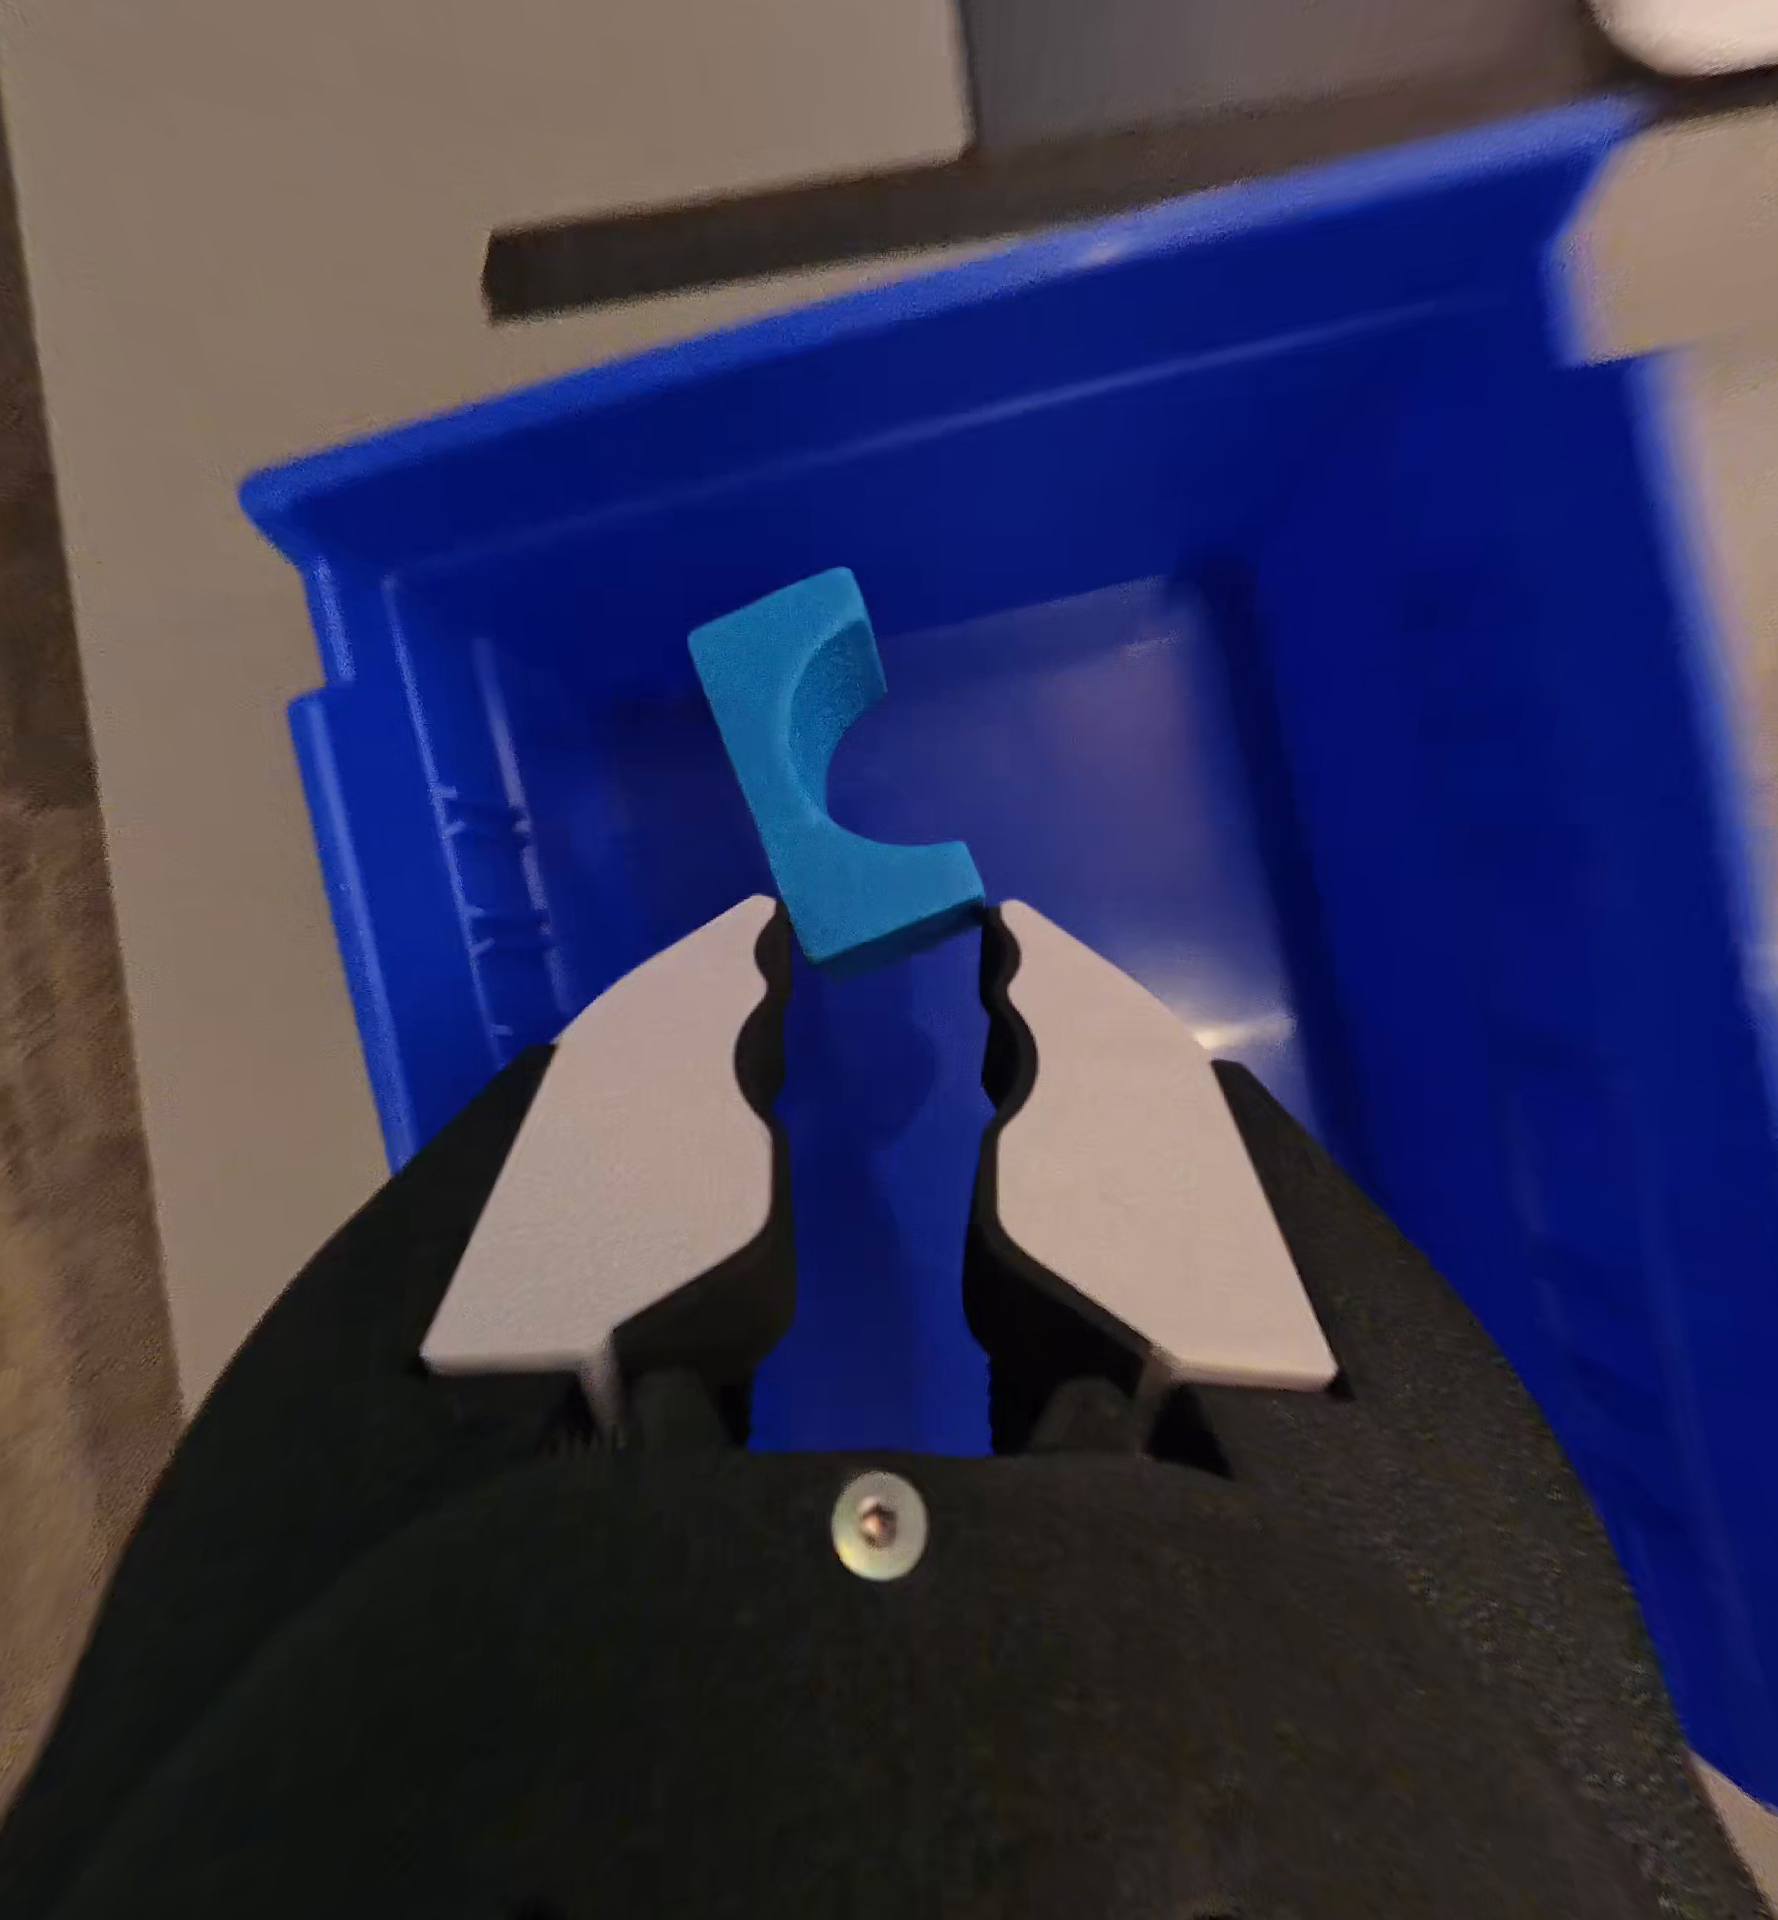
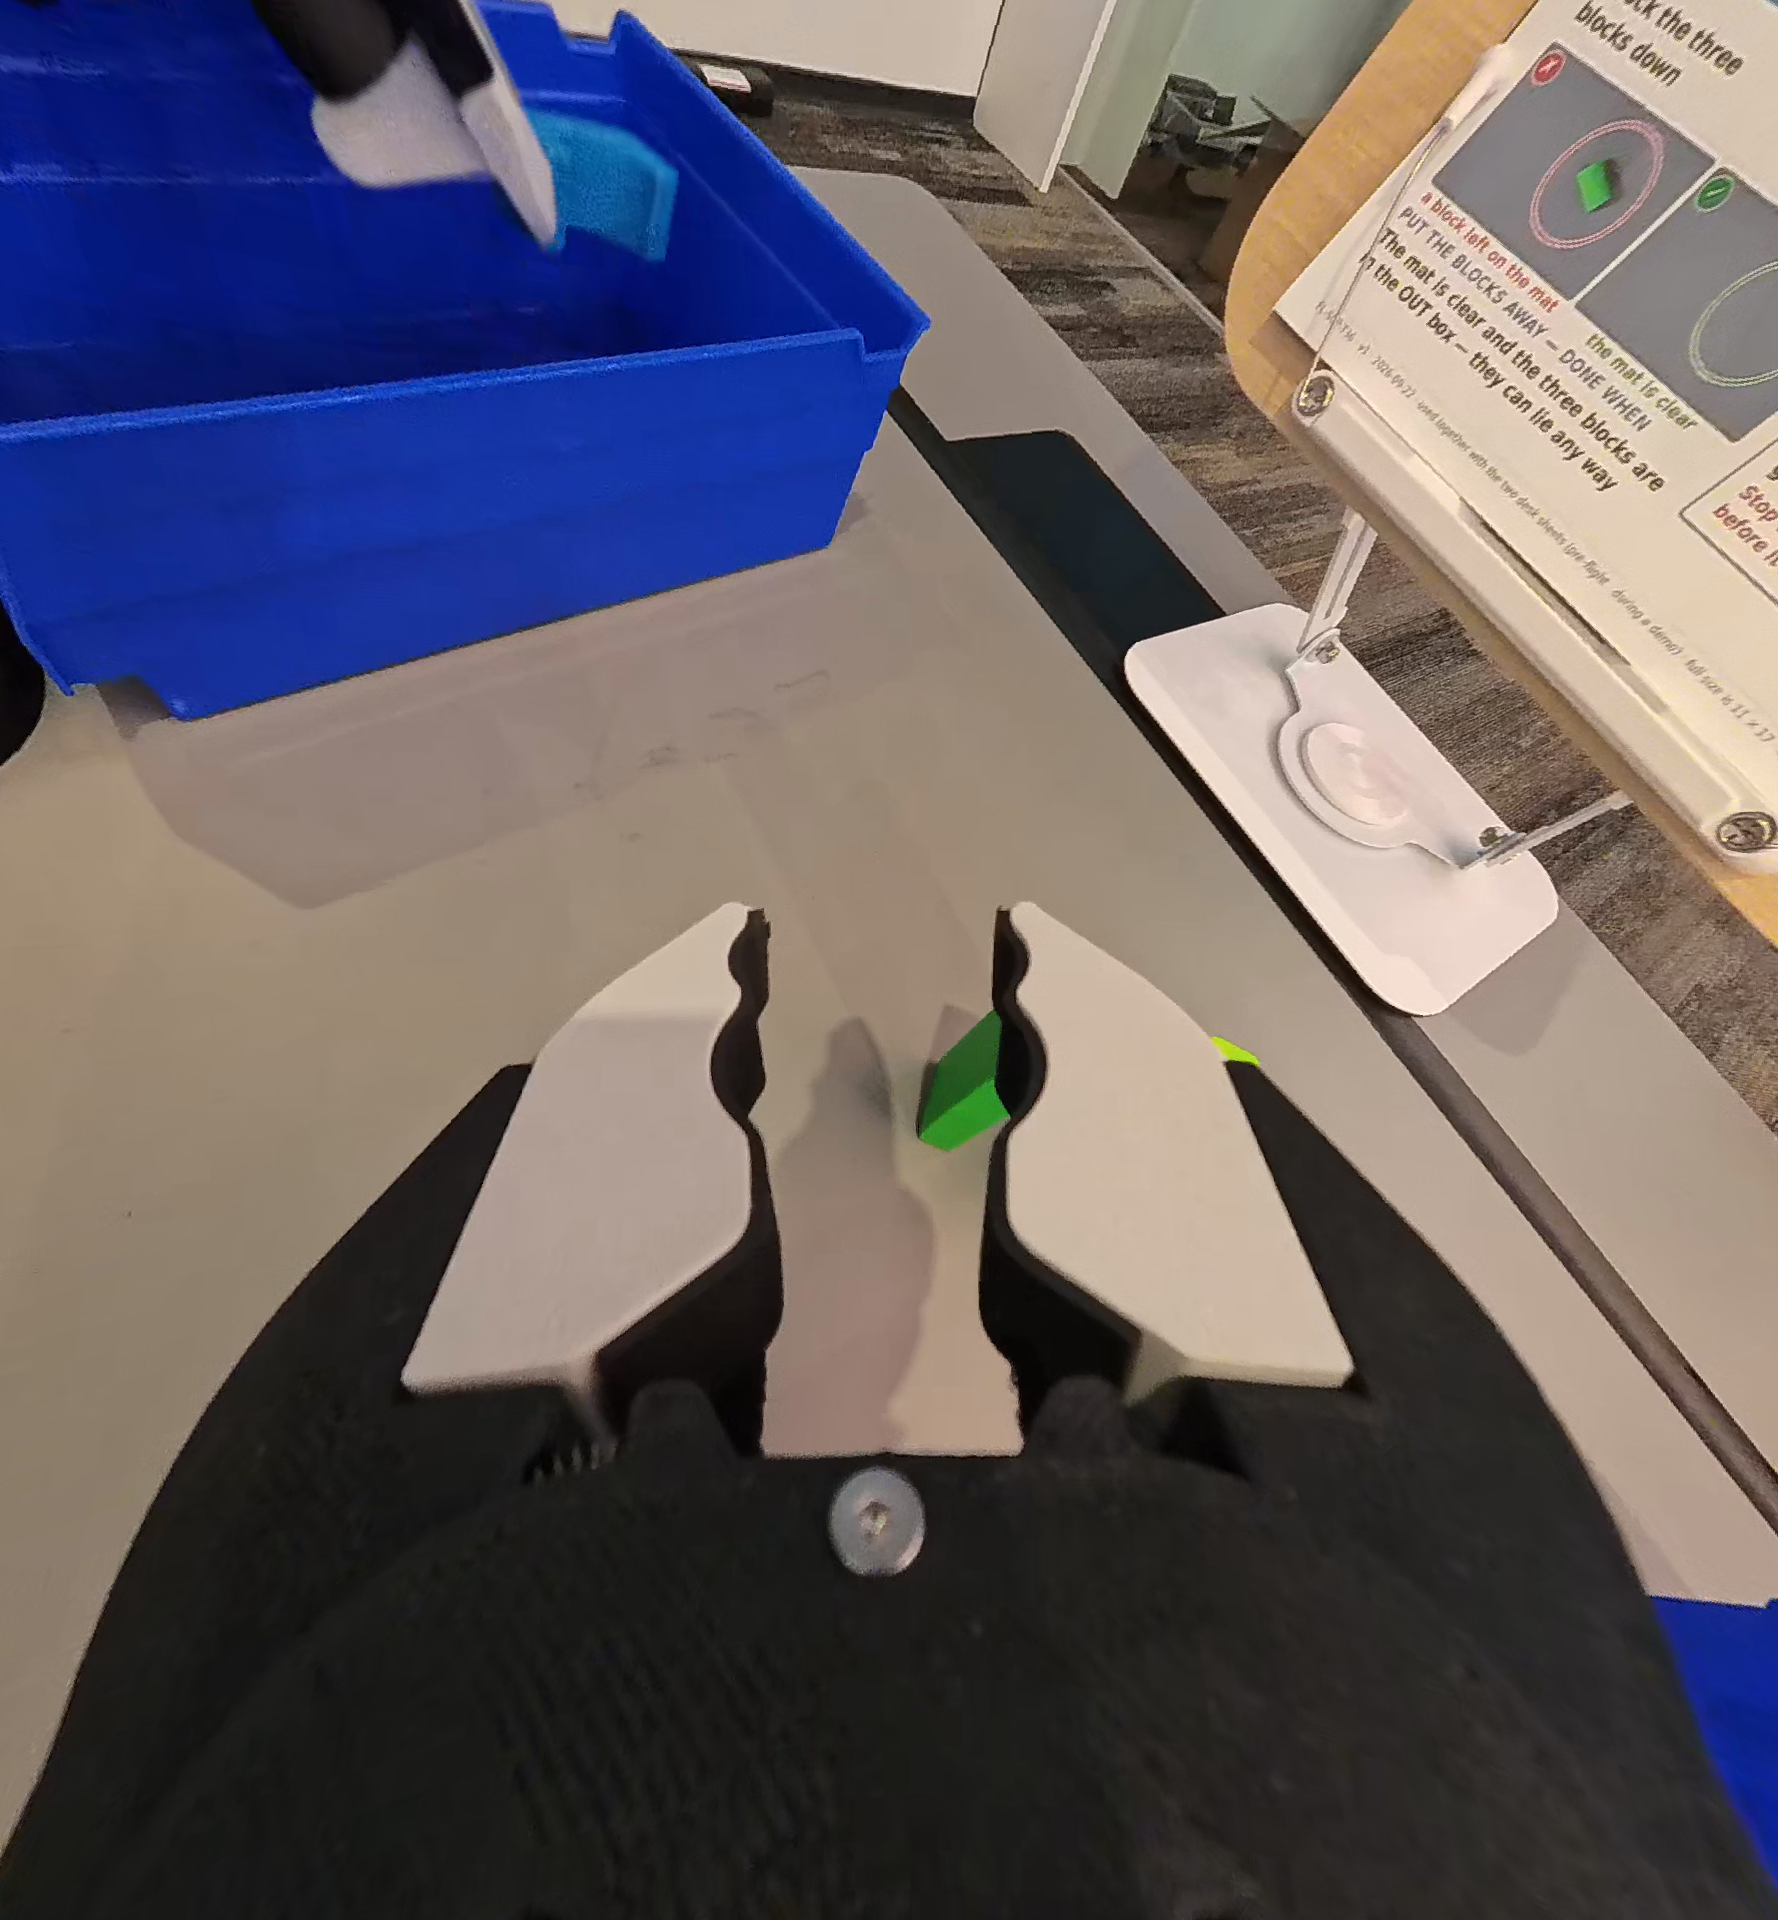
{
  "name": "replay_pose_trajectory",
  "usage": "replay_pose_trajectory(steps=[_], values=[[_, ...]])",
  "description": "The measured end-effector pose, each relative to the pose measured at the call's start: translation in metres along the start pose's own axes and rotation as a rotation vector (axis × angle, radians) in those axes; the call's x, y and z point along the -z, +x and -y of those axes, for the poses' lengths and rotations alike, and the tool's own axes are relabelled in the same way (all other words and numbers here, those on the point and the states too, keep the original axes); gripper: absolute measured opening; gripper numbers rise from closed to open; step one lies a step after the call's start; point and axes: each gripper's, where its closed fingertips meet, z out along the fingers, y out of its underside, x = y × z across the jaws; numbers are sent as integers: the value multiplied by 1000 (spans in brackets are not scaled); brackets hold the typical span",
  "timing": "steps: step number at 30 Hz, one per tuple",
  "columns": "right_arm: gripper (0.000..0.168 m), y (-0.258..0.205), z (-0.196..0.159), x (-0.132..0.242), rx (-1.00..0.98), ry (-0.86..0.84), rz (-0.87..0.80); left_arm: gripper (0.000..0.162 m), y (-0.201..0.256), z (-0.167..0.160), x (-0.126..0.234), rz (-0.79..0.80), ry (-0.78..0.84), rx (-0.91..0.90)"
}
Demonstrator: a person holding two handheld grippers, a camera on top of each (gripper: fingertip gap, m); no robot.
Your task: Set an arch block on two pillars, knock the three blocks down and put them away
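Left gripper (image 1: pixel 883 909) over a deep blue bin (image 1: pixel 1487 727), pinching a lighter blue arch block (image 1: pixel 812 748) by one end at the very tips of the two fingers, with the rest of the gap behind the tips left clear. Arch block held in the air above the inside of the bin, standing up and away from the fingertips, its curved cut-out facing right, not touching the bin floor. Surroundings smeared by motion blur, block itself sharp. Seen again from the right wrist view as a blurred pair of pale fingers at the top left, with the same blue block sticking out beside them above the bin. Bin resting on a grey table (image 2: pixel 449 935), near its far edge. Right gripper (image 2: pixel 880 914) well apart from the bin, spread wide over the table and gripping nothing. Between its fingers, lower down on the table, a green block (image 2: pixel 958 1091) lying just beside the right finger and partly hidden by it. A second sliver of bright green (image 2: pixel 1233 1051) peeking out past the outer edge of that same finger, too little showing to tell its shape. To the right, at the table edge, a white stand base (image 2: pixel 1384 883) holding up a tilted printed sheet (image 2: pixel 1591 364). Patterned carpet beyond the table.
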Motion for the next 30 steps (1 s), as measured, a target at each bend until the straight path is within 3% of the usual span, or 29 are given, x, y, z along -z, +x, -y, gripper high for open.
replay_pose_trajectory(steps=[5, 8, 12, 17, 22, 25, 26, 30], values=[[43, -5, 6, 3, -23, 28, 46, 35, 68, 38, 73, -226, 256, -176], [43, -2, 18, 16, -66, 71, 113, 35, 144, 48, 122, -388, 425, -455], [43, 6, 37, 52, -316, 178, 384, 35, 247, 23, 160, -536, 581, -908], [48, 7, 39, 87, -758, 194, 878, 35, 326, -8, 161, -623, 562, -1120], [54, -13, 30, 95, -841, 79, 1098, 35, 356, -34, 150, -657, 516, -1258], [51, -25, 20, 94, -843, -20, 1154, 35, 360, -38, 143, -636, 495, -1291], [40, -27, 17, 92, -835, -45, 1152, 35, 360, -38, 143, -637, 496, -1292], [38, -22, 23, 91, -826, 18, 1175, 34, 359, -33, 147, -639, 542, -1270]])
